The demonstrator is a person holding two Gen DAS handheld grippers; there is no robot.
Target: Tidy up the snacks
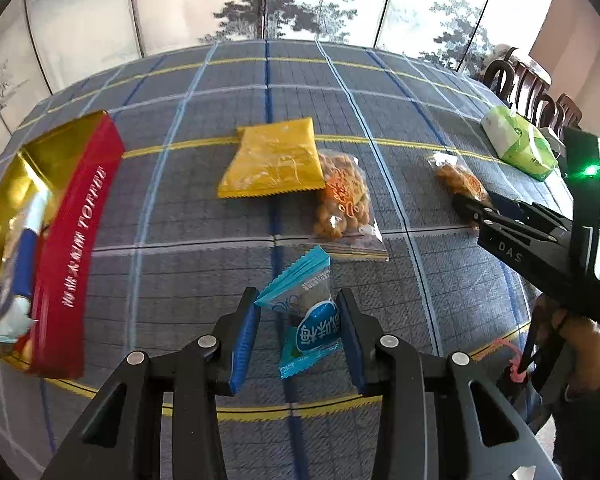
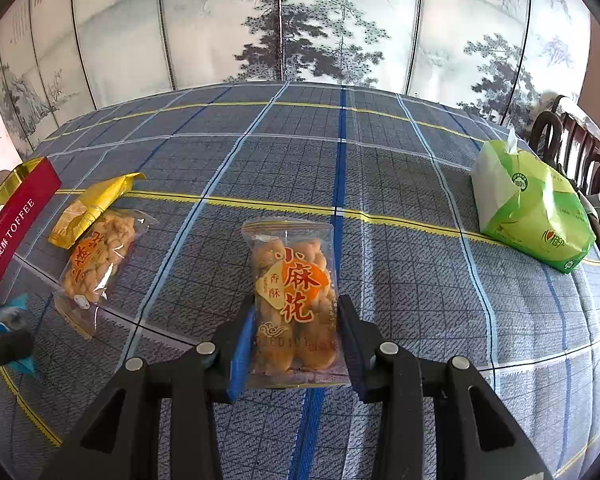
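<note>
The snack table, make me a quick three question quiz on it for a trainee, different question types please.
1. True or false: the right claw is shut on a clear packet of twisted fried dough.
2. Which snack sits between the left claw's fingers?
A. the yellow packet
B. the small blue and white packet
C. the green tissue pack
3. Fill in: the red box with the gold lining carries the English word ____.

Key: 1 true; 2 B; 3 TOFFEE.
</note>
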